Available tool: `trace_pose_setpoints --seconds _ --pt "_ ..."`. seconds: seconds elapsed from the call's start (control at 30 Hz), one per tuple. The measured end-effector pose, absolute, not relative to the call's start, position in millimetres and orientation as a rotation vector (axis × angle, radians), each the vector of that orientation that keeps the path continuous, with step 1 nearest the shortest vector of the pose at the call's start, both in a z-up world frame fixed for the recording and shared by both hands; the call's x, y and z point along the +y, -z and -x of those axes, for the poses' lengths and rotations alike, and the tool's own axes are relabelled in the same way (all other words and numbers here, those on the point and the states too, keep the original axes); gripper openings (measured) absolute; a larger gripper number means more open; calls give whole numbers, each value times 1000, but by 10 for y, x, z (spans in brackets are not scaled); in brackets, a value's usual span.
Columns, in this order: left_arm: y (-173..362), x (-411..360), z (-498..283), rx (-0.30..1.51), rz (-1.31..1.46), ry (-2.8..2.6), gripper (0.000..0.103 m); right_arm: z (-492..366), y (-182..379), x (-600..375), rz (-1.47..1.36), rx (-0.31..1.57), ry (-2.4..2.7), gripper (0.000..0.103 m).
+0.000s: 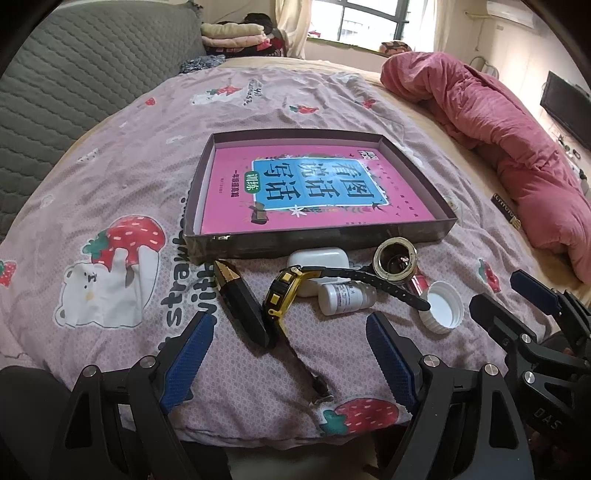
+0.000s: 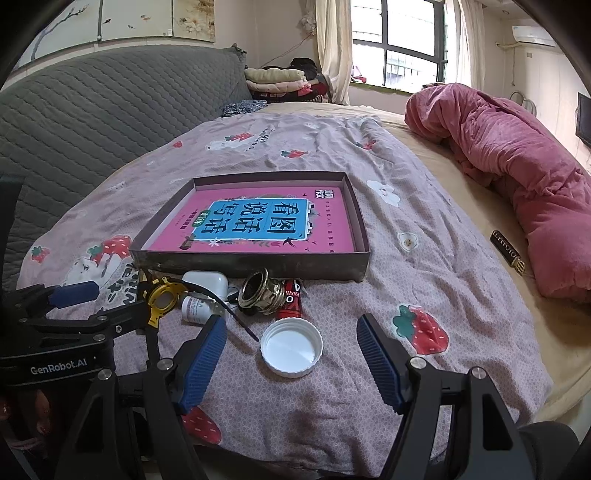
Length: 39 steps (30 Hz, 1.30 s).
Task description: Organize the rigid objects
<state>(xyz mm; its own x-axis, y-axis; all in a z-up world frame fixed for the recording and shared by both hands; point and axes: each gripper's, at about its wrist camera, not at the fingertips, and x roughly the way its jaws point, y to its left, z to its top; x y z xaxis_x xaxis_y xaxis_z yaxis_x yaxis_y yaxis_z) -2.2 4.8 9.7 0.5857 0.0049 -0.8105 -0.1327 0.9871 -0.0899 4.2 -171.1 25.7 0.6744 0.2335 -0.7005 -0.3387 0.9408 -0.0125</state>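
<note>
Bedspread (image 1: 110,177) clutter before box (image 1: 317,243)

Ahead of the claws spreads a bed under a strawberry-print sheet (image 2: 303,147), with a grey quilted headboard (image 2: 110,110) to the far left. Daylight enters through a window (image 2: 402,40) straight ahead, a rumpled pink duvet (image 2: 517,162) lies to the right, and an air conditioner (image 2: 533,35) hangs high on the right wall.

Left claw (image 1: 288,354) and right claw (image 2: 291,363), side by side, both agape.
</note>
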Motion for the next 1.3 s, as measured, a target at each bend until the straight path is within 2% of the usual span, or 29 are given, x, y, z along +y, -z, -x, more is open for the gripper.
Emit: trace_pose_setpoints --seconds 1.3 --pt "-65 194 -3 935 141 -93 86 -38 -250 -1735 144 769 -325 72"
